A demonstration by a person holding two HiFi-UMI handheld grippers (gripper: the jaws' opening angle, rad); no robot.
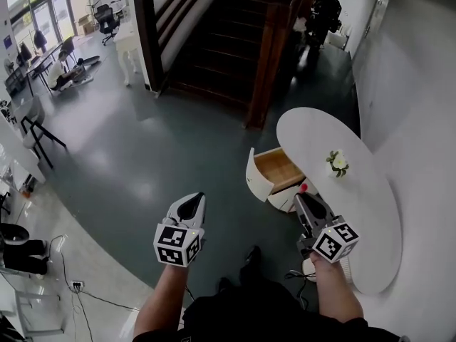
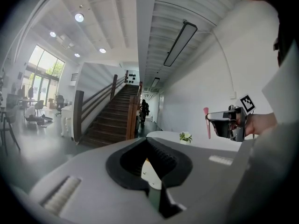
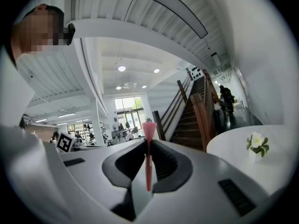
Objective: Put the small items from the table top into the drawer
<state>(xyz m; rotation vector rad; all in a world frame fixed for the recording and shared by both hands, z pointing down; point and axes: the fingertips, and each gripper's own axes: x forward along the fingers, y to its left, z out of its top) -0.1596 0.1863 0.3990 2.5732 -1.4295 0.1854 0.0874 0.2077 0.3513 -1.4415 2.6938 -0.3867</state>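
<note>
Right gripper view: our right gripper clamps a pink pin upright, near the open drawer, likely to drop it in. Left gripper closed, empty, held clear.

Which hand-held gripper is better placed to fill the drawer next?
The right hand-held gripper: it grips a pink stick beside the open drawer. The left hand-held gripper is shut, empty and farther.
</note>
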